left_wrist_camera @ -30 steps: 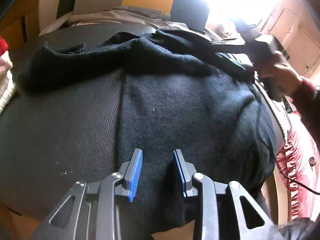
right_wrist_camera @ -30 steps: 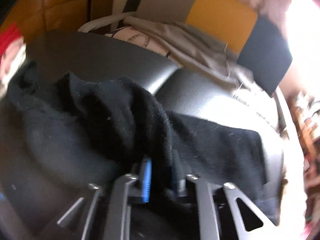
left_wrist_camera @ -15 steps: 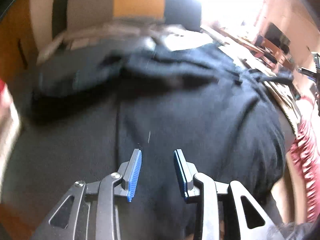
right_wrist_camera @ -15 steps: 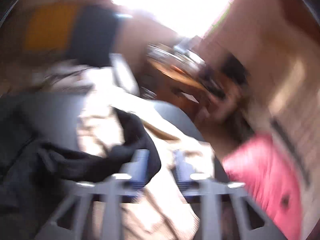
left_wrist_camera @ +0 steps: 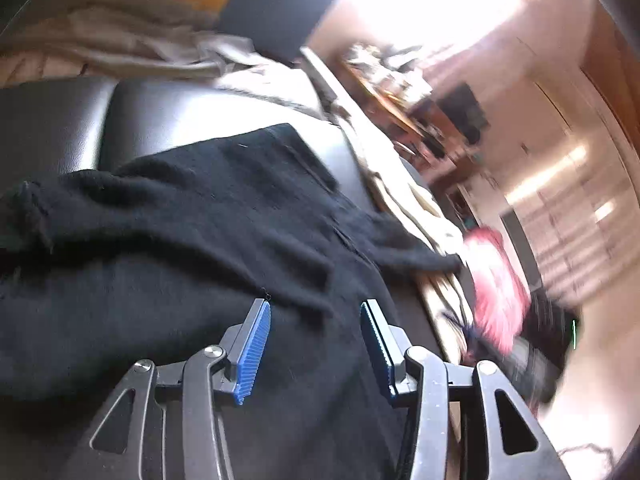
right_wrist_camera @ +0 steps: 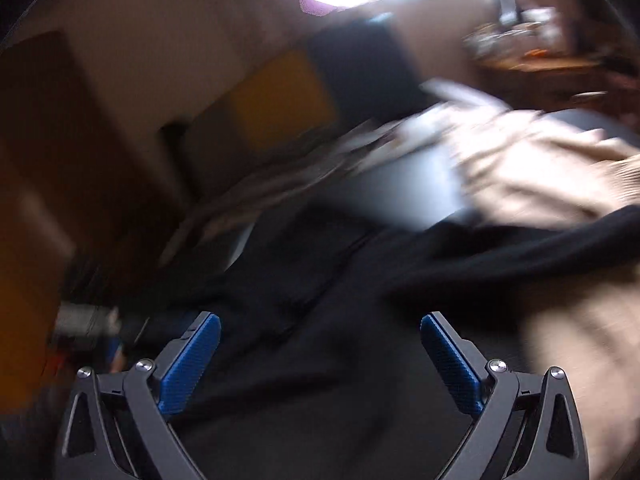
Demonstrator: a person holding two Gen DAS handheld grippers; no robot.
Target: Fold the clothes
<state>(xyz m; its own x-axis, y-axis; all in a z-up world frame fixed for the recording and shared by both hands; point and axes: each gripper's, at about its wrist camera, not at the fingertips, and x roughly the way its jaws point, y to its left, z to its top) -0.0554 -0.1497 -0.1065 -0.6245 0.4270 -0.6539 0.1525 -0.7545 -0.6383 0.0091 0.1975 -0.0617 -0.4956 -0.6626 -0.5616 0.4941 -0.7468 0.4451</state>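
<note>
two wrist-cam views over a dark leather couch (left_wrist_camera: 152, 112); a black knit garment (left_wrist_camera: 200, 248) lies spread and rumpled across the seat, one sleeve (left_wrist_camera: 404, 248) trailing off to the right toward a pink cloth (left_wrist_camera: 500, 284). left tongs (left_wrist_camera: 316, 332) hover just above the garment w/ blue pads apart, jaws opening, nothing gripped between them; the fabric sits under the gap, not pinched. beige cloth (left_wrist_camera: 132, 44) is piled along the back of the couch, behind the garment. right view is blurred; right tongs (right_wrist_camera: 320, 344) are spread wide, jaws opening, released, w/ only the black garment (right_wrist_camera: 320, 360) below the gap; a sleeve (right_wrist_camera: 520, 248) stretches to the right over beige cloth (right_wrist_camera: 540, 176). yellow & dark cushions (right_wrist_camera: 288, 96) stand behind; bright window glare at top.
</note>
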